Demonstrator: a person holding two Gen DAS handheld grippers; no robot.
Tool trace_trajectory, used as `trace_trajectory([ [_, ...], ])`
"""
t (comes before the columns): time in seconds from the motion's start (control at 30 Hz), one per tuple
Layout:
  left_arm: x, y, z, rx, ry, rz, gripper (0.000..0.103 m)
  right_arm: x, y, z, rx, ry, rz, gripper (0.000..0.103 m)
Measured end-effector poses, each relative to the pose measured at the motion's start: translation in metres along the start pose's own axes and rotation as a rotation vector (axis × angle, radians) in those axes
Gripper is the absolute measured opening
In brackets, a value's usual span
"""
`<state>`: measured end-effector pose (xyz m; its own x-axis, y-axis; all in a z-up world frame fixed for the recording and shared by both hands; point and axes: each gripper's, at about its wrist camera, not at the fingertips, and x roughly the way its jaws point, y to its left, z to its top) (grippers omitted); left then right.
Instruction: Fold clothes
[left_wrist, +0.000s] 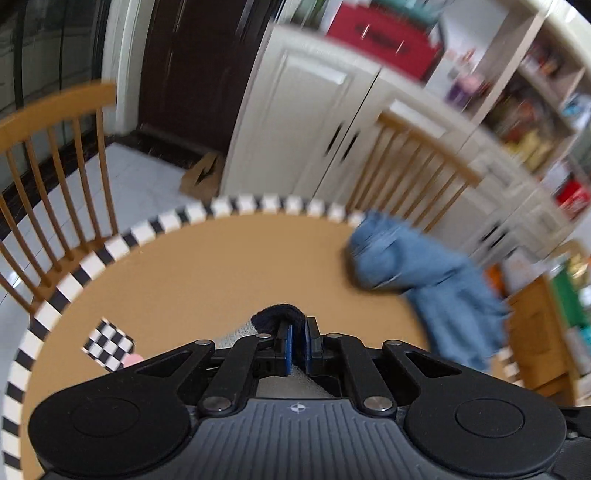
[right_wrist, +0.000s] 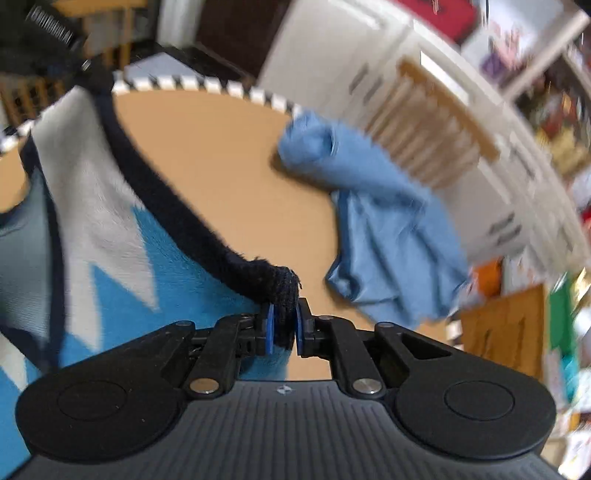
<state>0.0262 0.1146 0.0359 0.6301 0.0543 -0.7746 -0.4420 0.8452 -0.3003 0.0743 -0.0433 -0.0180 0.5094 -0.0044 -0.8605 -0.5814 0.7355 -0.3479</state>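
Observation:
A knit garment (right_wrist: 110, 221), blue and white with a dark navy trim, hangs stretched between both grippers above the brown table (right_wrist: 221, 155). My right gripper (right_wrist: 283, 325) is shut on its navy trim. My left gripper (left_wrist: 297, 341) is shut on the same garment; only a bit of navy trim (left_wrist: 275, 317) and grey-white fabric shows at its fingers. The left gripper's body shows at the top left of the right wrist view (right_wrist: 44, 33). A crumpled light blue garment (left_wrist: 424, 280) lies at the table's far right edge, and also shows in the right wrist view (right_wrist: 373, 218).
The table (left_wrist: 207, 273) has a black-and-white checkered border (left_wrist: 258, 205). A checkered marker (left_wrist: 107, 343) lies at its left. Wooden chairs stand at the far left (left_wrist: 55, 166) and far right (left_wrist: 417, 173). White cabinets (left_wrist: 295, 110) and cluttered shelves (left_wrist: 535, 110) stand behind.

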Motion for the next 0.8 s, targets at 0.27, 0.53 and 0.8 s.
trace_trajectory([
  [0.27,0.071,0.013,0.000,0.166,-0.048,-0.016,0.021,0.020,-0.008,-0.039,-0.018,-0.057,-0.115,0.058],
  [0.53,0.009,0.026,-0.012,0.318,-0.079,-0.145,0.058,-0.066,0.007,-0.173,0.140,-0.258,-0.141,0.089],
  [0.8,-0.058,0.066,-0.139,0.190,0.065,-0.255,0.067,-0.067,0.095,-0.255,-0.055,-0.246,-0.198,0.077],
])
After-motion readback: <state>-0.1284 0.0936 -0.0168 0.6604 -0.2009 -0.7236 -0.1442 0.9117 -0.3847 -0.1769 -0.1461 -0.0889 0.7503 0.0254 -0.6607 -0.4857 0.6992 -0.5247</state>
